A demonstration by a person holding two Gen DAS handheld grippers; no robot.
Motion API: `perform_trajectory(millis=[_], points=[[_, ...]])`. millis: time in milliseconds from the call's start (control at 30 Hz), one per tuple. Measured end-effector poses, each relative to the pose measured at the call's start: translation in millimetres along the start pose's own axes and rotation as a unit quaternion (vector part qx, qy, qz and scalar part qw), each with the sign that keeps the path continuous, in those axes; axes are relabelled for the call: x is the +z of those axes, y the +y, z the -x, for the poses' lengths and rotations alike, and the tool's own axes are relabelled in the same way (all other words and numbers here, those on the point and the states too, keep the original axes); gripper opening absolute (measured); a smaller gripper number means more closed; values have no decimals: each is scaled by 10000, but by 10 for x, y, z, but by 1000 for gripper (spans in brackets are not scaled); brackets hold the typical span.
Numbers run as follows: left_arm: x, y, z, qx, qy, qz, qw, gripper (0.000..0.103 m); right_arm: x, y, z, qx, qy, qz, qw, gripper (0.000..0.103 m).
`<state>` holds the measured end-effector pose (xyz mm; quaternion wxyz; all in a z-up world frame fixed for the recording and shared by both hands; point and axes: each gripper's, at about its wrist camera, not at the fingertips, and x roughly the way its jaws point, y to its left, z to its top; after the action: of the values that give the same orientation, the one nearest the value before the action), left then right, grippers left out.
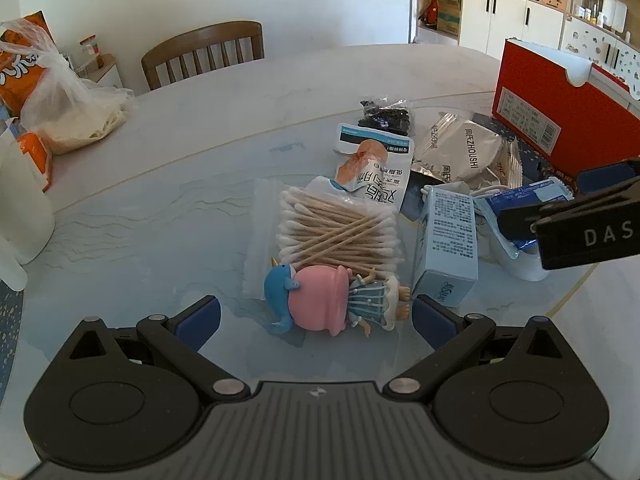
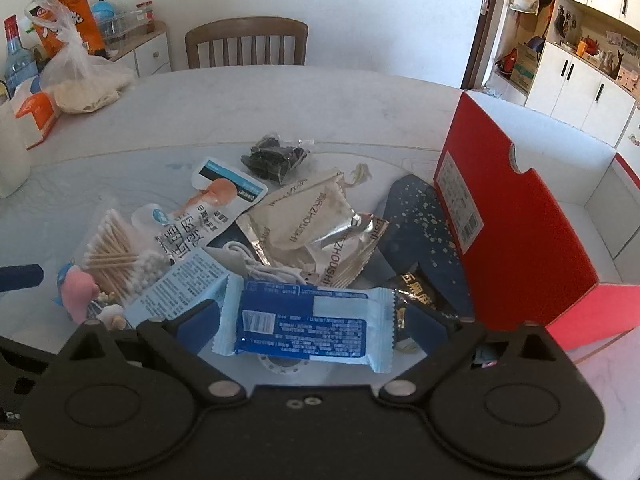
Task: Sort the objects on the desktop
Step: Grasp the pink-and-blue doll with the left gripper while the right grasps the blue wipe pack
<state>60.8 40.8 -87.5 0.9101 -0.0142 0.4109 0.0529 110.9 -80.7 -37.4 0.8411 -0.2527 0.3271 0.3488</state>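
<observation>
Pale marbled tabletop (image 1: 160, 208) carries a loose heap of small goods near a red box (image 2: 516, 232) standing open at the right. One blue snack packet (image 2: 308, 322) lies between the right gripper (image 2: 316, 320) fingers, its long axis running left to right across the spread, wide jaws, crimped ends beside each pad. One toy figure (image 1: 320, 300) lies on its side between the left gripper (image 1: 318, 314) fingers, also wide, head pointing left, feet right. Beyond it lie one bag of cotton swabs (image 1: 336, 232), one light blue carton (image 1: 448, 240), two silver sachets (image 2: 320, 228) and one wooden chair (image 1: 204, 52) at the far edge
</observation>
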Motion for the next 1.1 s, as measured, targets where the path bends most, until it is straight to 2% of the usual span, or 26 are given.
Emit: perform_trajectory(millis=[533,733,967,1100], points=[[-14,-55,-63,33,-126,-78,9999,94,-18,16,-151,28,48,258,9997,99],[-19,-72,-54,49,-196,-123,9997,89,7,-17,-138,106,2,270,9996,91],[-13,-68,-44,-55,-224,-75,9997,78,17,-38,-124,216,-54,419,9989,84],[-15,-77,-40,-26,-221,-41,9997,78,4,-50,-109,207,-73,440,9988,82]])
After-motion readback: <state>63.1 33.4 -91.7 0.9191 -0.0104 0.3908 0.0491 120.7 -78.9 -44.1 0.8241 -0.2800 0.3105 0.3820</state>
